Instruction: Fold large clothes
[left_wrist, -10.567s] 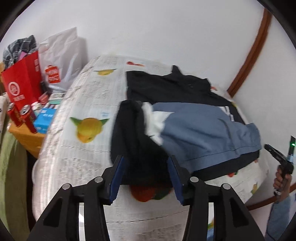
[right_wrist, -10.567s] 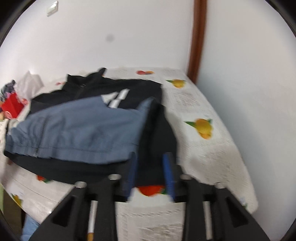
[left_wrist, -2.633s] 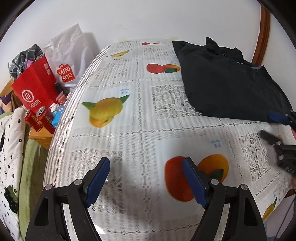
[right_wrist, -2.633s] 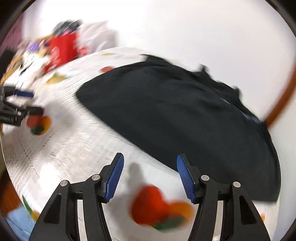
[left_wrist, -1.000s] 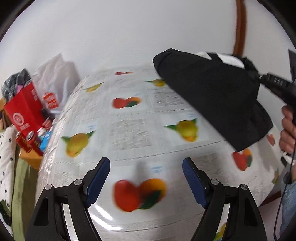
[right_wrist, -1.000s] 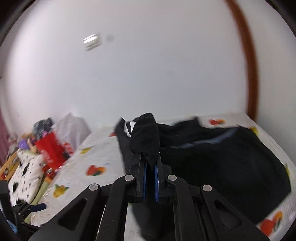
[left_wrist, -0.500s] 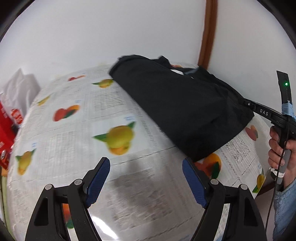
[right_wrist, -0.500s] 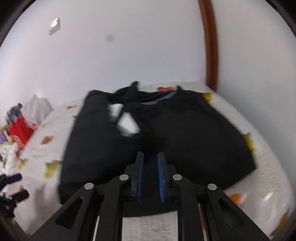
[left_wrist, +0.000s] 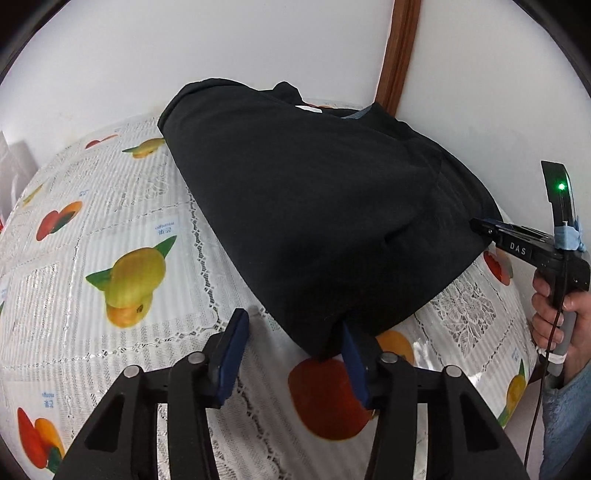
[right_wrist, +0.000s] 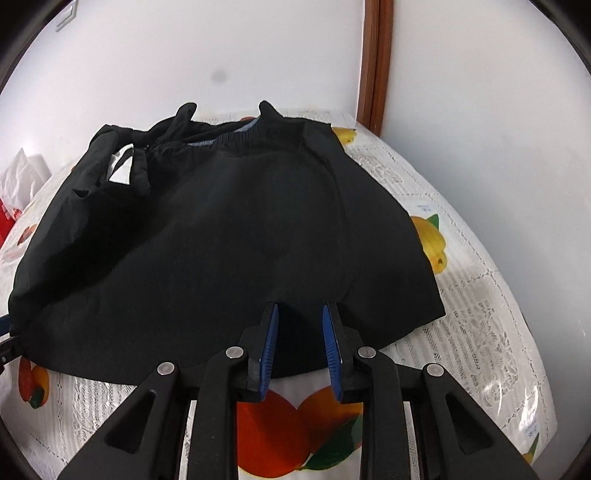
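Note:
A folded black garment (left_wrist: 325, 206) lies on the fruit-print tablecloth (left_wrist: 110, 229), with a blue lining showing at its far collar (right_wrist: 243, 127). My left gripper (left_wrist: 291, 354) is open, its jaws wide, at the garment's near left corner, which hangs over the right pad. My right gripper (right_wrist: 299, 343) is open with a small gap, its tips at the garment's (right_wrist: 229, 236) near hem. The right gripper also shows in the left wrist view (left_wrist: 480, 225), at the garment's right edge.
The table (right_wrist: 480, 295) stands in a room corner with white walls and a brown vertical trim (left_wrist: 399, 51). A white bag (right_wrist: 22, 173) and something red (right_wrist: 5, 218) sit at the far left. A hand (left_wrist: 554, 314) holds the right gripper's handle.
The right gripper carried the garment up, laid it down on the table and opened its jaws. The left gripper swung right and closed in on the garment's corner, jaws narrower than before.

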